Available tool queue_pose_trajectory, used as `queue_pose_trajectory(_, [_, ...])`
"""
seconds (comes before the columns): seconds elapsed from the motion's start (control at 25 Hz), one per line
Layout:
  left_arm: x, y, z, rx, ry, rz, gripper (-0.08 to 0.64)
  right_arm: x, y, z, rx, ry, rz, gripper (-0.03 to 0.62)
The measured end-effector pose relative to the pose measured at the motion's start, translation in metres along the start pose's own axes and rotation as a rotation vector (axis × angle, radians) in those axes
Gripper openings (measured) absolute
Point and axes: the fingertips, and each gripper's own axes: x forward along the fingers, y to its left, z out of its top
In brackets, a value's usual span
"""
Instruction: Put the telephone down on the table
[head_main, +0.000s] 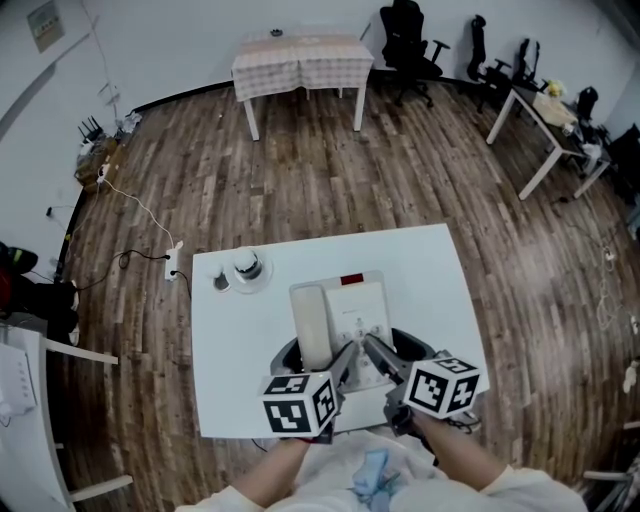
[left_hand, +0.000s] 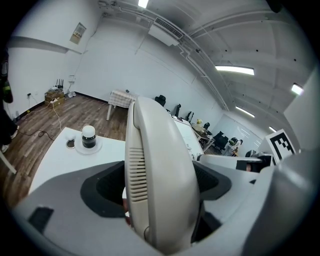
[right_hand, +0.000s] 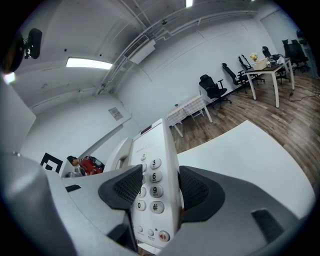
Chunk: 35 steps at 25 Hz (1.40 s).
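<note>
I have the left gripper (left_hand: 161, 190) clenched on the handset (left_hand: 159, 150), and the right gripper (right_hand: 156, 189) clenched on the telephone (right_hand: 151, 165) body by the keypad. The phone is over the white table's (head_main: 225, 340) near edge; I can't tell if it's touching. A small jar (head_main: 247, 266) stands far left.

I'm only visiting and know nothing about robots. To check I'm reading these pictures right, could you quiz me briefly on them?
1. True or false: the left gripper is shut on the handset.
2. What is clamped in the right gripper? A) a mug B) the telephone, at its keypad side C) nothing
3. Fill in: in the head view, the jar stands on the white table to the telephone's ____.
Key: 1 true; 2 B; 3 left.
</note>
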Motion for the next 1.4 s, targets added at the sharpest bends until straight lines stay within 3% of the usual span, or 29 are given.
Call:
queue_pose_trajectory(0.44, [0.030, 0.031, -0.007, -0.037, 0.016, 0.037, 0.402, 0.042, -0.018, -0.010, -0.003, 0.056, 0.015, 0.249])
queue_pose_trajectory(1.04, [0.060, 0.127, -0.028, -0.100, 0.023, 0.116, 0.402, 0.139, -0.022, -0.056, -0.015, 0.141, 0.052, 0.249])
queue_pose_trajectory(1.4, [0.071, 0.179, -0.046, -0.109, 0.032, 0.122, 0.402, 0.184, -0.020, -0.091, 0.001, 0.169, 0.038, 0.249])
